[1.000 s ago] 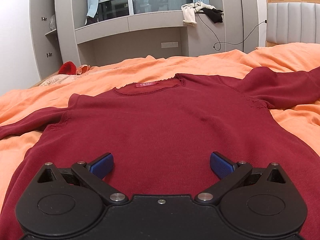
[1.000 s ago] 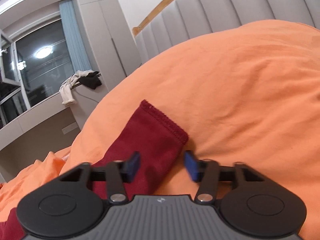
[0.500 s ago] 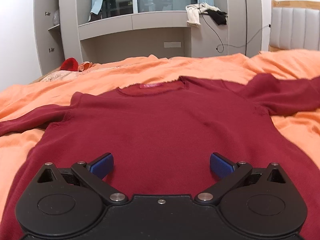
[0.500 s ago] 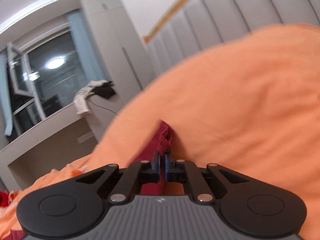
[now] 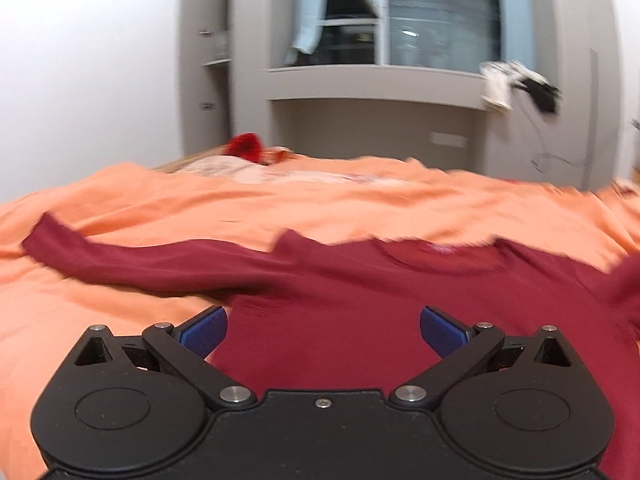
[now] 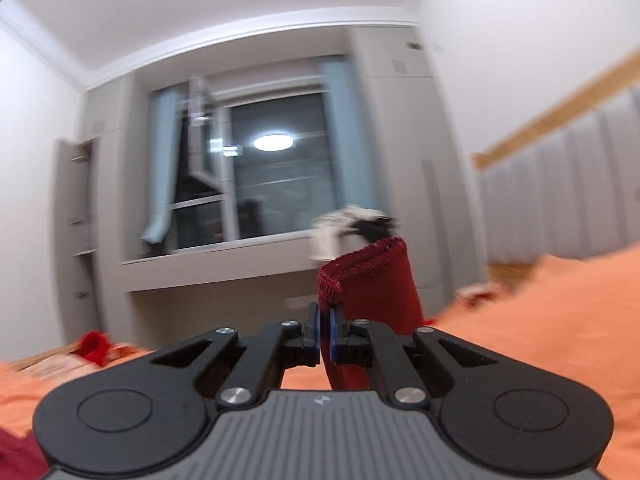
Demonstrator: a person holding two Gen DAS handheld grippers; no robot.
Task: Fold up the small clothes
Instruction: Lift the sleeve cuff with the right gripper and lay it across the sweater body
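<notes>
Left wrist view: the orange bed (image 5: 160, 216) carries the dark red top (image 5: 360, 304), spread flat. Its sleeve cuff (image 6: 370, 280) is pinched by the right hand-held gripper (image 6: 325, 334), raised; the left hand-held gripper (image 5: 322, 326) gapes wide, empty. Sleeve folding appears begun; laying it across the body is called for next.

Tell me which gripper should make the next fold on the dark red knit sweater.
Right, probably. The right gripper is already shut on the sweater's sleeve cuff, lifted above the orange bedspread. The left gripper hangs open over the dark red knit sweater, gripping nothing.
</notes>
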